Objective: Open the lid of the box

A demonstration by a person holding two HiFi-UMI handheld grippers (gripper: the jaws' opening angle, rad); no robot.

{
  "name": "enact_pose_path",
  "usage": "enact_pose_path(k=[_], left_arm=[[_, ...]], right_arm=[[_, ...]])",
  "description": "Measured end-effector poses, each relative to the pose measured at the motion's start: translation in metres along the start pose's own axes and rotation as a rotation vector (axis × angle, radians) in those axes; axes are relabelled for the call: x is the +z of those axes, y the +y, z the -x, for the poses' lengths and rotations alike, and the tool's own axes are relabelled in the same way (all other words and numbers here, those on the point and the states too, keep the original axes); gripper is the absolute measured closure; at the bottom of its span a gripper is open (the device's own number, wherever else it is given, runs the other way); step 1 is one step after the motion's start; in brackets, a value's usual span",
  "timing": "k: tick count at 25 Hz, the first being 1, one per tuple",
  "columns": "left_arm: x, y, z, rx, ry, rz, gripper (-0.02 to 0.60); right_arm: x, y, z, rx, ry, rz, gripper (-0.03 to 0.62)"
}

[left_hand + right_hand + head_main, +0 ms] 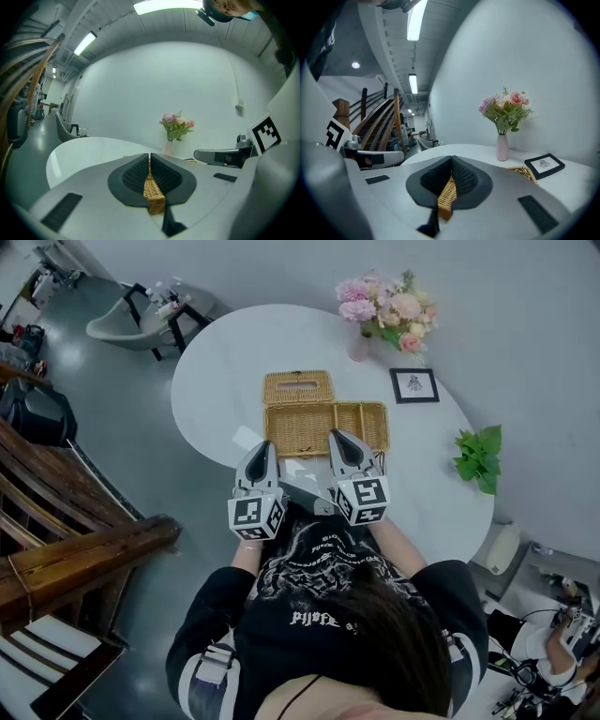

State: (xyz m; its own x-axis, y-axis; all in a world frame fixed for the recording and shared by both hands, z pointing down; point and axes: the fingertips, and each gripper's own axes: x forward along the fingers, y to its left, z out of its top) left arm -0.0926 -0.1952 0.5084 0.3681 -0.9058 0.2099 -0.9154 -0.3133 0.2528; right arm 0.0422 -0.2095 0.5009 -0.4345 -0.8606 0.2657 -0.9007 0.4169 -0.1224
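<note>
A flat wicker box (pixel 375 410) lies on the round white table (pixel 225 362), with a smaller slotted wicker piece (pixel 298 387) touching its far side. Both grippers rest at the box's near edge. My left gripper (pixel 262 444) is at the near left corner and my right gripper (pixel 340 434) is over the middle of the near rim. In the left gripper view the left gripper (pixel 149 155) has its pads closed on a strip of wicker (pixel 153 194). The right gripper (pixel 451 158) likewise pinches wicker (pixel 446 197). Whether that strip is lid or wall is hidden.
At the table's far side stand a vase of pink flowers (pixel 386 306) and a small framed picture (pixel 413 385). A green leafy sprig (pixel 480 457) lies at the right edge. Wooden stair rails (pixel 56 549) are to my left, and a chair (pixel 141 320) stands beyond the table.
</note>
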Motion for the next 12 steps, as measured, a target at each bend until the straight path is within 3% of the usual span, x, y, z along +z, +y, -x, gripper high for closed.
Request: enact_pose_path(k=[12], left_arm=[[-0.0019,-0.0017,-0.0046,0.004,0.002,-0.002,0.555]], right_arm=[[0.0006,-0.0054,0.0001,-0.019,0.015,0.086,0.569]])
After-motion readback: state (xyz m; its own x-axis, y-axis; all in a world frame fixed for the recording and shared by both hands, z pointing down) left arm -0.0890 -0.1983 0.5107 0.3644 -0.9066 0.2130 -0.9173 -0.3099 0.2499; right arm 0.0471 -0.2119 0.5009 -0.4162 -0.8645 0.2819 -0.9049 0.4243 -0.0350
